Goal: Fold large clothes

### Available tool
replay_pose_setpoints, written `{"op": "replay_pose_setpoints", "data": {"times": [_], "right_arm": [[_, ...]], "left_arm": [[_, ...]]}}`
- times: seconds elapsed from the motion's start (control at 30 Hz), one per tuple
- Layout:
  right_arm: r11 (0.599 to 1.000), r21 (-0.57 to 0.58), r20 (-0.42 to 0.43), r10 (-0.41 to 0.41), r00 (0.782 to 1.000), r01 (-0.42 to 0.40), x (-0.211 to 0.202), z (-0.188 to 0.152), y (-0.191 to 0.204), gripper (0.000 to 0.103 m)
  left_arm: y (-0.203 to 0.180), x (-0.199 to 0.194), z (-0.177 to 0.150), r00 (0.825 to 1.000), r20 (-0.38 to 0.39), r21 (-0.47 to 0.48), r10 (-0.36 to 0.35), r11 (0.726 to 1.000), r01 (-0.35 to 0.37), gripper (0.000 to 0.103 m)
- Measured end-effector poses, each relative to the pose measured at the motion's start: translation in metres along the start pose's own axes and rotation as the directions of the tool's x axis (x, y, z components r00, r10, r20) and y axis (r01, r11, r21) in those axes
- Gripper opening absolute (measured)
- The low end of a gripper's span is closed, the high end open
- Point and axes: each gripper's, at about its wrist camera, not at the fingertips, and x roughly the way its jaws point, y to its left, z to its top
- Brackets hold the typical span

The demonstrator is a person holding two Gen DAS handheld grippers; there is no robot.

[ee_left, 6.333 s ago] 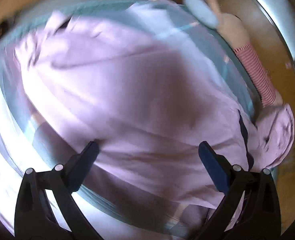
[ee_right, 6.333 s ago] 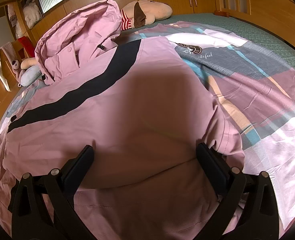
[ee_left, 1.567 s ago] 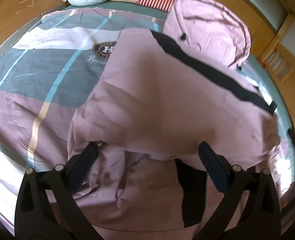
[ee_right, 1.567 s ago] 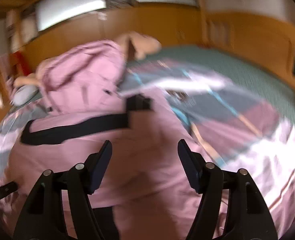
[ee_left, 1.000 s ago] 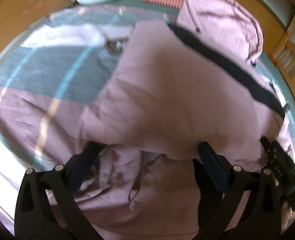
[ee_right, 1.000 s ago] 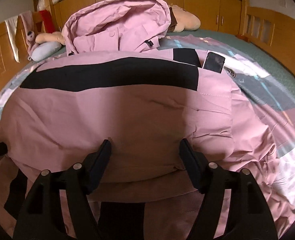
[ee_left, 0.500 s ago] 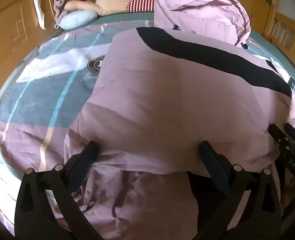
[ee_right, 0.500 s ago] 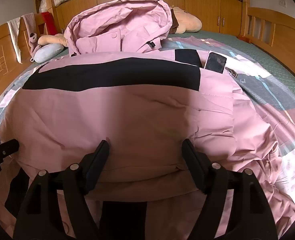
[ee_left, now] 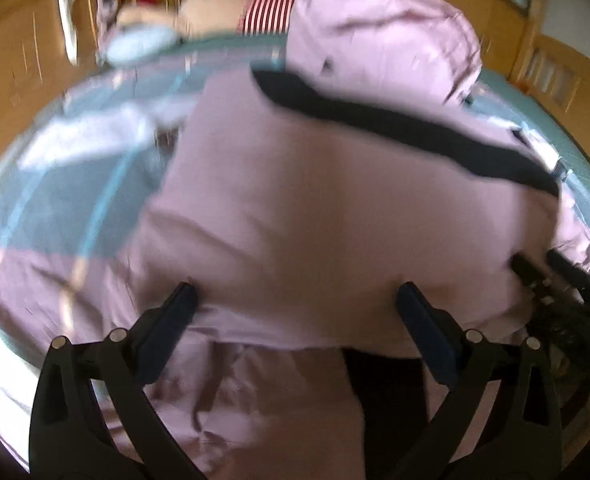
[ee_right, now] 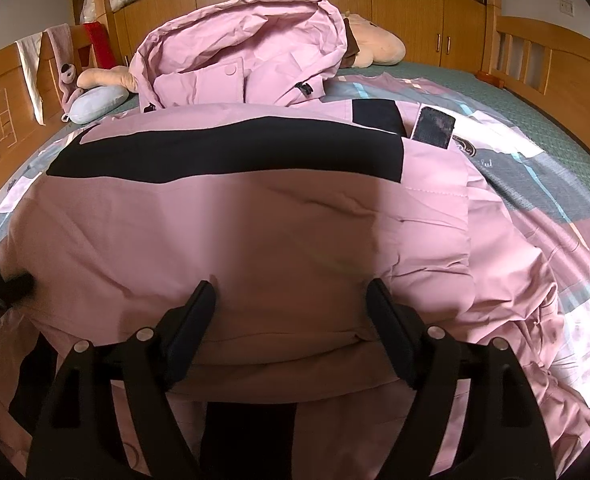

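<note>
The pink jacket lies spread across the bed, its lower half doubled up over the chest so the black band runs across the top of the fold, and the hood props up at the far end near a plush toy. That doubled panel looks freshly laid, and the right gripper sits right at its near edge, angled down onto the cloth, fingers spreading wider with only the flat top of the fold beneath them, nothing pinched. It reads as a release after the fold. Over on the other side, the left gripper is also tipped steeply down at the same near edge, fingers standing wide apart and empty; the view is blurred, so fine contact is hard to call. Each tool shows at the far edge of the other's view, so the two hands bracket the fold's near hem. A dark cuff tab peeks out beside the band on the right.
</note>
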Motion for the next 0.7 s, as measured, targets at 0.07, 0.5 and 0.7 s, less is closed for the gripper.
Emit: {"op": "replay_pose_setpoints", "data": {"times": [0.07,0.5,0.7], "right_arm": [[1.000,-0.001,0.000,0.005,1.000,-0.005,0.000,0.000,0.000,0.081],[1.000,-0.002,0.003,0.019,1.000,-0.019,0.000,-0.001,0.001,0.086],[0.999,-0.012,0.000,0.032,0.999,-0.032,0.001,-0.001,0.003,0.091]], "left_arm": [[0.005,0.000,0.001,1.000,-0.007,-0.018,-0.020,1.000,0.020,0.101],[-0.024,-0.023,-0.001,0.994,0.112,0.114,0.006,0.993,-0.019,0.101],[-0.020,0.002,-0.005,1.000,-0.008,0.111,0.029,0.993,-0.028,0.101]]}}
